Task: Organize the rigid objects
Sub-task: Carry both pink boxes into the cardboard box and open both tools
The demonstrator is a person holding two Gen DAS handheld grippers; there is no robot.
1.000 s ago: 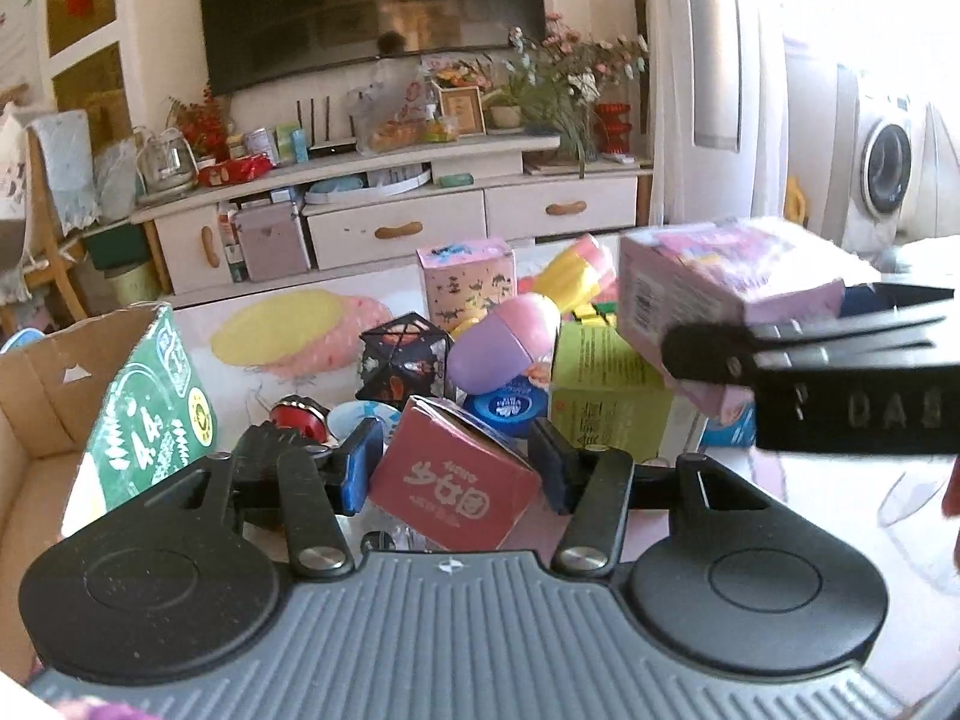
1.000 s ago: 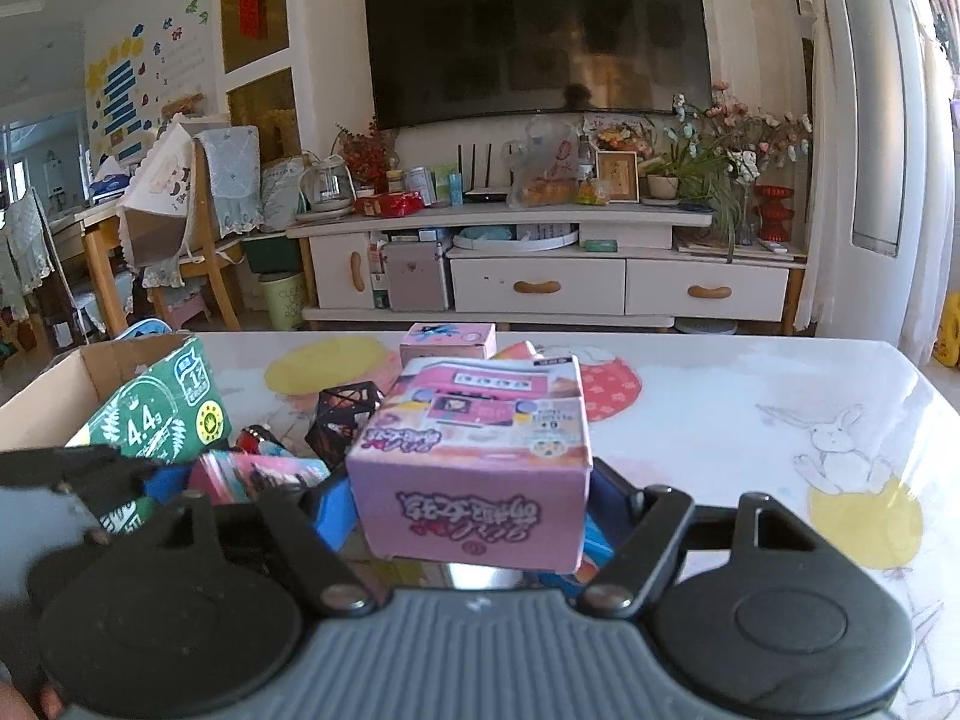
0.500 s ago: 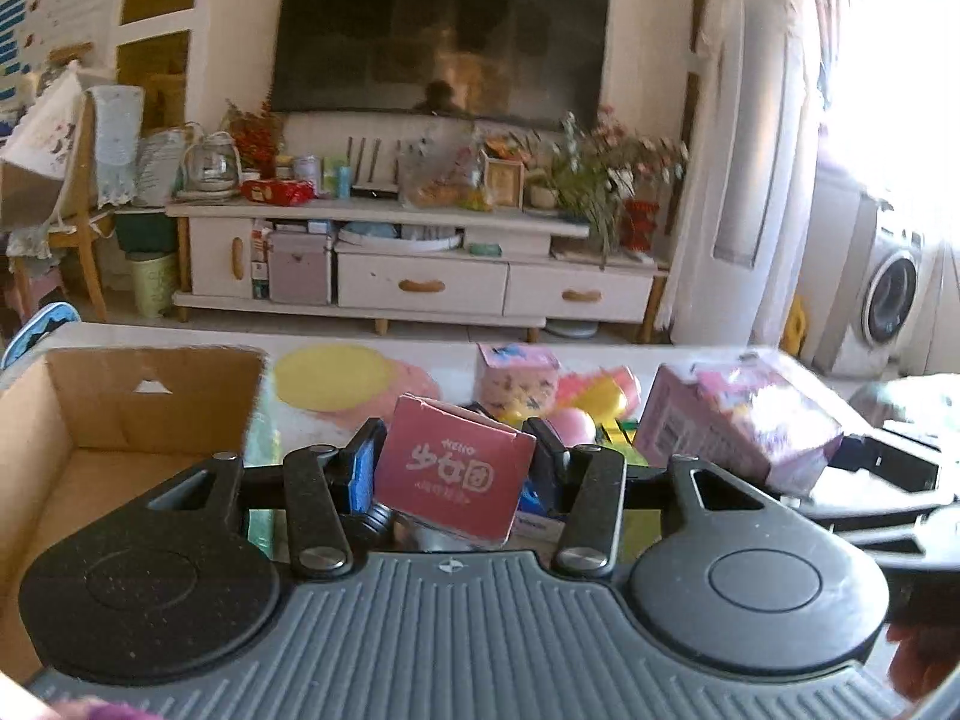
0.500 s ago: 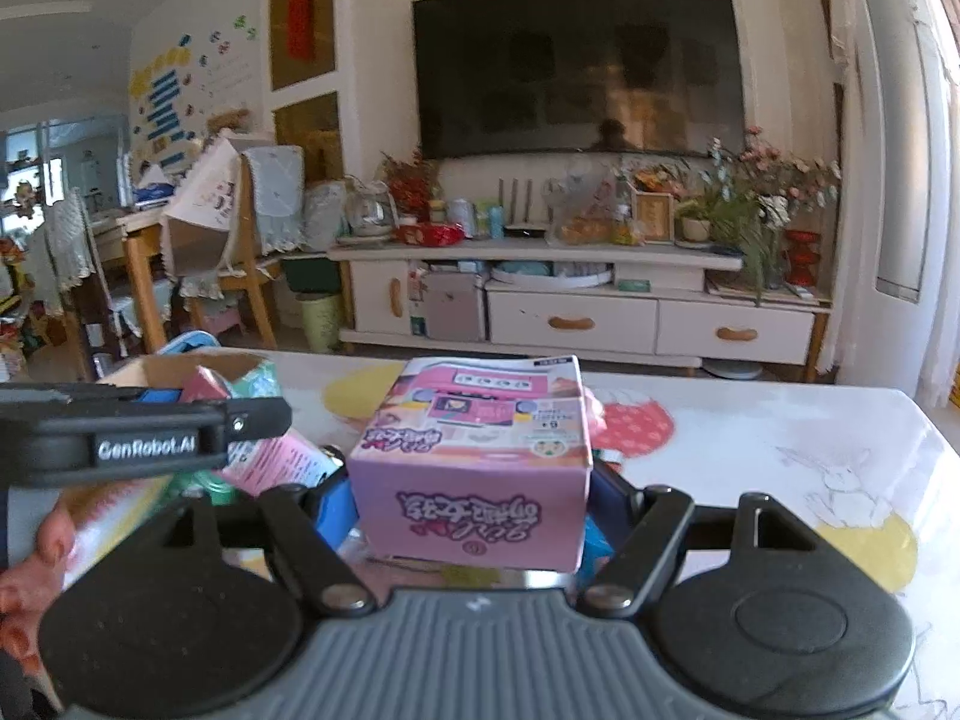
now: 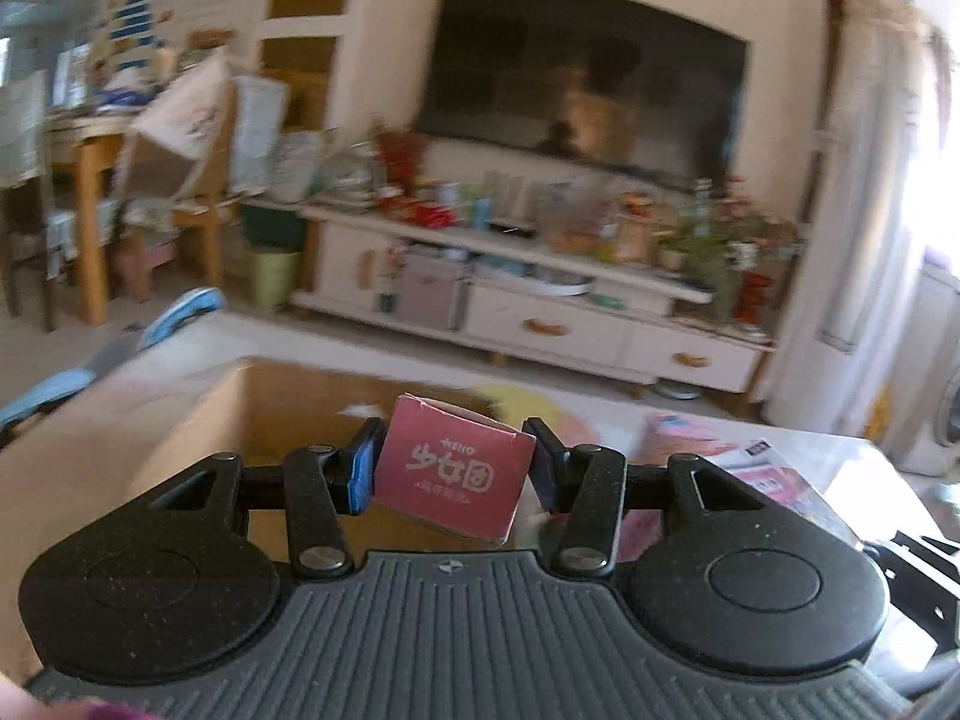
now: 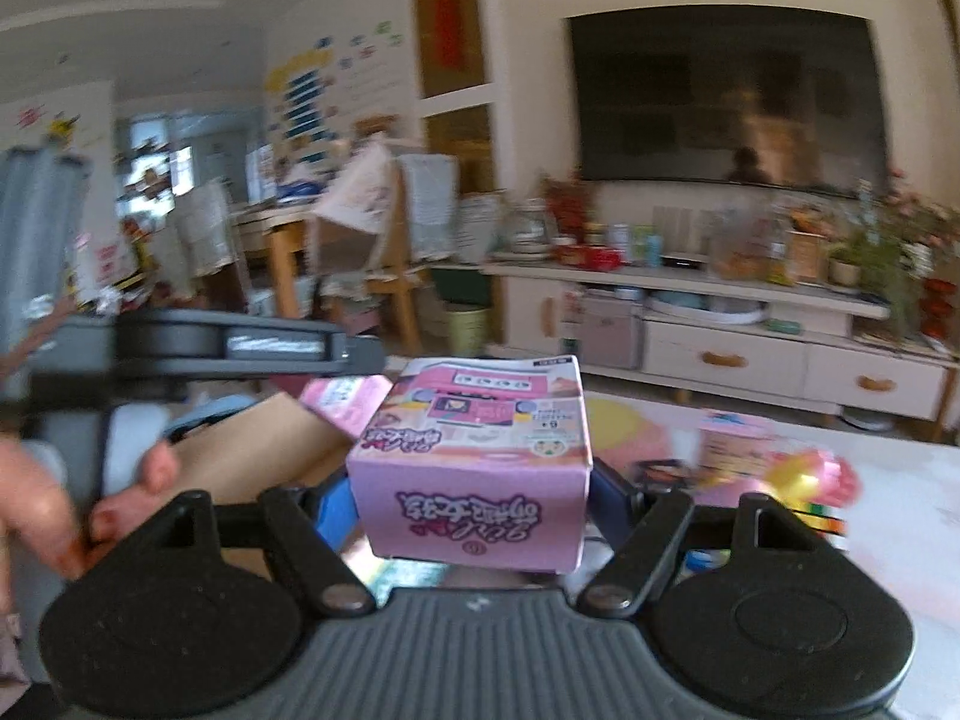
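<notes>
A: What is held in the left gripper (image 5: pixel 453 471)?

B: A small red carton (image 5: pixel 454 476) with white characters is clamped between the two pads. It is tilted, one corner low. It is seen above the open cardboard box (image 5: pixel 198 420), whose brown walls and inside lie just beyond the fingers.

A: And the right gripper (image 6: pixel 471 501)?

B: A larger pink box (image 6: pixel 480 468) with printed cartoon artwork is gripped there, upright, its front lettering seen upside down. Both pads are pressed on its sides, so it is firmly grasped.

A: Where are the two grippers relative to each other?

B: In the right wrist view, the left gripper's black body is seen at the left edge, with the person's hand (image 6: pixel 54 498) wrapped around its handle. The cardboard box flap is visible just beneath it.

A: What else is on the table (image 6: pixel 900 516)?

B: More pink packages and a blurred yellow and pink toy (image 6: pixel 804 480) are seen to the right of the pink box. A white cabinet (image 6: pixel 750 342) and a dark television (image 6: pixel 726 99) are set against the far wall.
</notes>
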